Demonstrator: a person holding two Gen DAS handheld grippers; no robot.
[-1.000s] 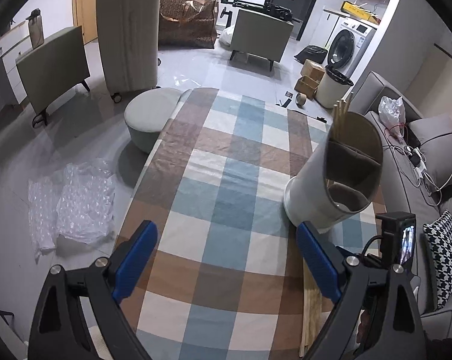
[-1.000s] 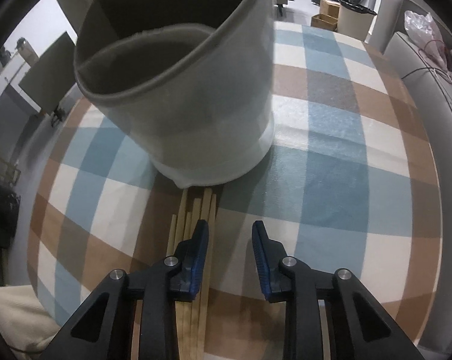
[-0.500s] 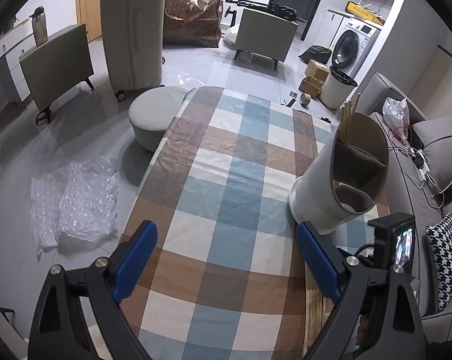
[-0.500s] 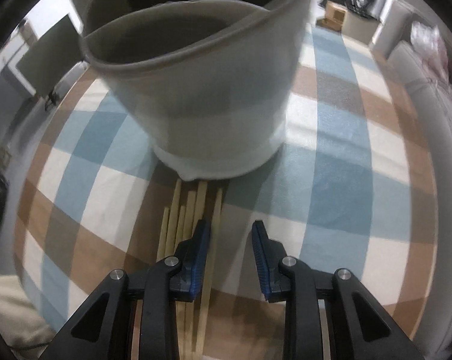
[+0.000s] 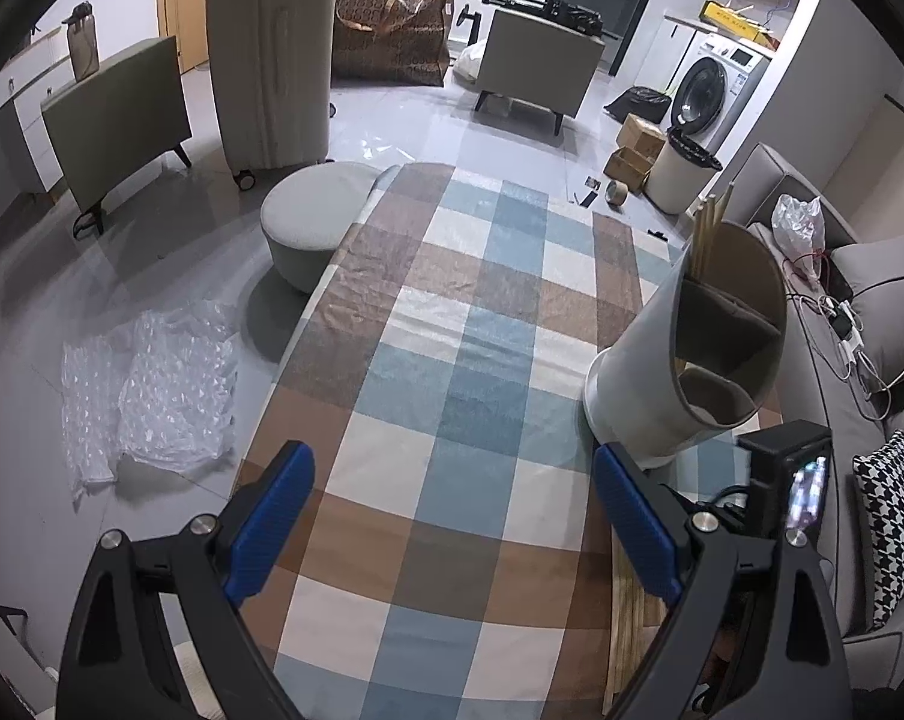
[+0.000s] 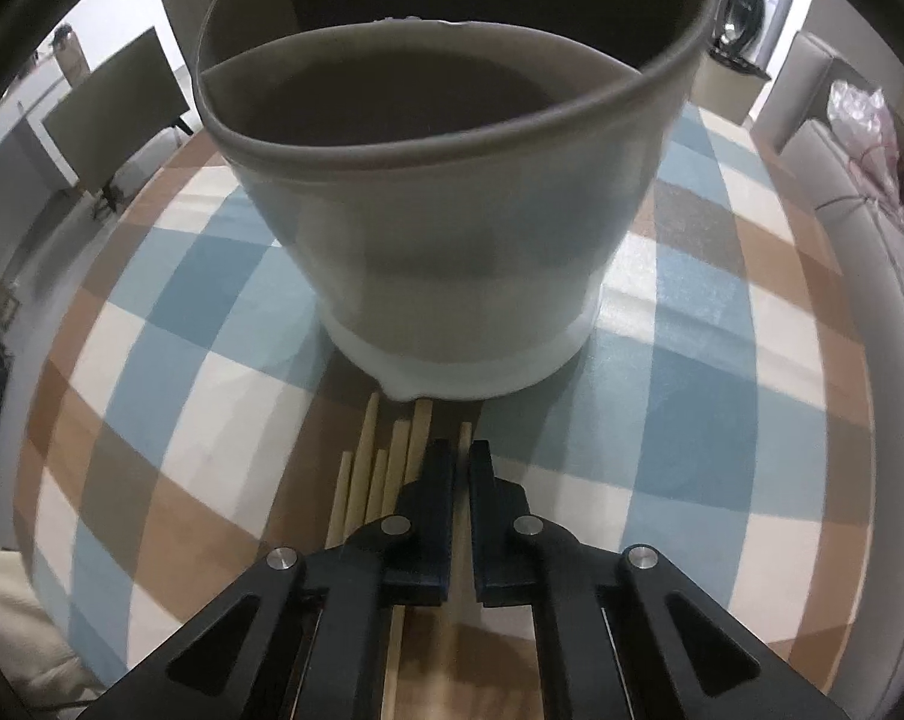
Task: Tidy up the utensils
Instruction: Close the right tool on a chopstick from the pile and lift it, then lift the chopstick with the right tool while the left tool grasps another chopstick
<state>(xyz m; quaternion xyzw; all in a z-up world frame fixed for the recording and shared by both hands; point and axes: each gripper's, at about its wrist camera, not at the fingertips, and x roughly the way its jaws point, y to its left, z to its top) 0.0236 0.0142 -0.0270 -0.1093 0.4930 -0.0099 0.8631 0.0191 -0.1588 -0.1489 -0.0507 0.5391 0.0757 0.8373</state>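
Observation:
A white divided utensil holder [image 5: 686,360] stands on the checked tablecloth at the right, with a few wooden chopsticks [image 5: 707,234] upright in its far compartment. It fills the right wrist view [image 6: 452,228]. Several loose wooden chopsticks [image 6: 371,468] lie on the cloth just in front of its base, also seen in the left wrist view [image 5: 626,618]. My right gripper [image 6: 463,456] is shut on one chopstick [image 6: 465,432] at the right of the bundle. My left gripper [image 5: 452,516] is open and empty above the cloth's near end.
The table with the checked cloth [image 5: 452,360] runs away from me. A grey sofa [image 5: 872,312] with cushions lies along its right side. A round pouf [image 5: 314,216] stands off the far left corner. Bubble wrap [image 5: 146,384] lies on the floor at left.
My right gripper's jaws have closed from open onto a chopstick beside the bundle and moved closer to the holder. My left gripper stays open and has barely moved.

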